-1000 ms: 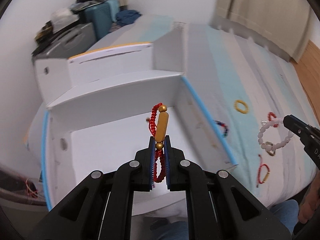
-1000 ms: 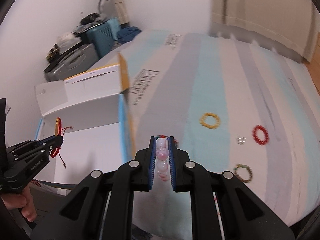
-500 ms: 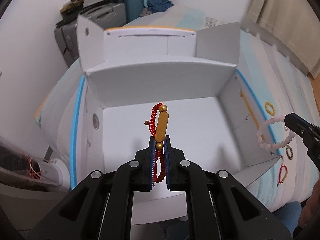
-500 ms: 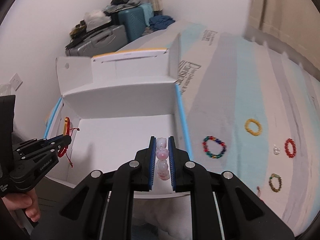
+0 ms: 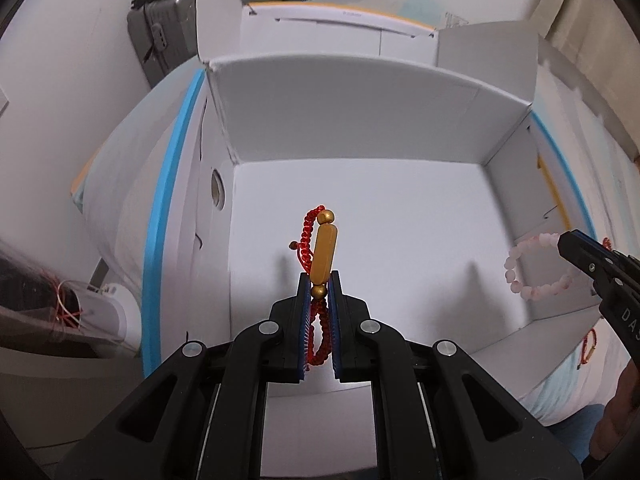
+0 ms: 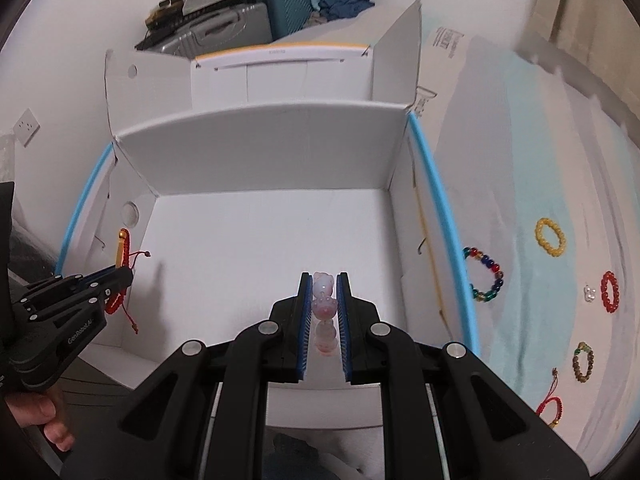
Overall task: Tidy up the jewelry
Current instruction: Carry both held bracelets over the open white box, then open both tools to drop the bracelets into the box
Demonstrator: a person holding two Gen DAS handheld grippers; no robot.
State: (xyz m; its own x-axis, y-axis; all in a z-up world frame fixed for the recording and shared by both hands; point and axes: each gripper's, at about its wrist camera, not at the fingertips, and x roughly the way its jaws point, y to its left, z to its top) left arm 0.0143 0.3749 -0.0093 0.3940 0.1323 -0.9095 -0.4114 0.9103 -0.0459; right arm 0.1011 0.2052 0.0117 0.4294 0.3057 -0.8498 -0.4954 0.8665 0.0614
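Note:
An open white cardboard box (image 5: 360, 128) (image 6: 260, 148) with blue-edged sides sits on the bed; its floor is bare. My left gripper (image 5: 319, 280) (image 6: 124, 276) is shut on a red cord bracelet with a gold bar bead (image 5: 324, 248) (image 6: 120, 248), held above the box's left side. My right gripper (image 6: 323, 280) (image 5: 568, 240) is shut on a pale pink bead bracelet (image 6: 323, 304) (image 5: 520, 272), held above the box's near right part.
On the striped bedsheet (image 6: 540, 160) right of the box lie a multicolour bead bracelet (image 6: 486, 274), a yellow one (image 6: 551, 237), a red one (image 6: 610, 292), a brown-green one (image 6: 584, 362), a red cord one (image 6: 552, 408) and a small clear piece (image 6: 589, 293). Suitcases (image 6: 240, 20) stand beyond the box.
Both grippers have moved from over the bed to over the open box, each still holding its bracelet. The box now fills both views.

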